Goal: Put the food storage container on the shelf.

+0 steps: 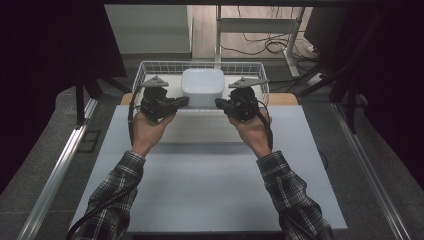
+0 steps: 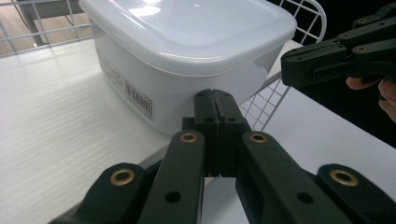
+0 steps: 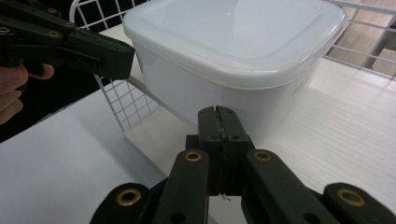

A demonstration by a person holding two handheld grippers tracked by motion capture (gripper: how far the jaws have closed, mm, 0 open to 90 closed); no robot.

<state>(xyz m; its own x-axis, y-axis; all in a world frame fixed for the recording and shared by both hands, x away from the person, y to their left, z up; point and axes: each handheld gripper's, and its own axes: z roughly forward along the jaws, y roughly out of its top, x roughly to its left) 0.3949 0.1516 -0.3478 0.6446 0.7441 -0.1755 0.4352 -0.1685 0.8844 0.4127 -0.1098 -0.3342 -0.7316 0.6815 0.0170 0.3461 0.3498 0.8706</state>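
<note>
High view puts your left gripper at about nine o'clock of the white lidded container, its jaws pressed together on nothing and aimed at the near left corner. The container sits inside the white wire basket at the far edge of the white table, close behind the basket's near rim. From the left gripper view the tips meet just short of the container's wall, below the lid's lip; whether they touch it is hard to judge from this angle. At three o'clock your right gripper mirrors the first, likewise clenched and empty, its tips near the opposite near corner in the right gripper view. To lift the box well, you will likely need to spread both pairs of jaws first, or else press the closed tips in evenly from both sides under the lid's overhang. Keep the two hands level and matched in pressure, since the smooth plastic walls look slippery, and clear the wire rim before drawing it toward you.
</note>
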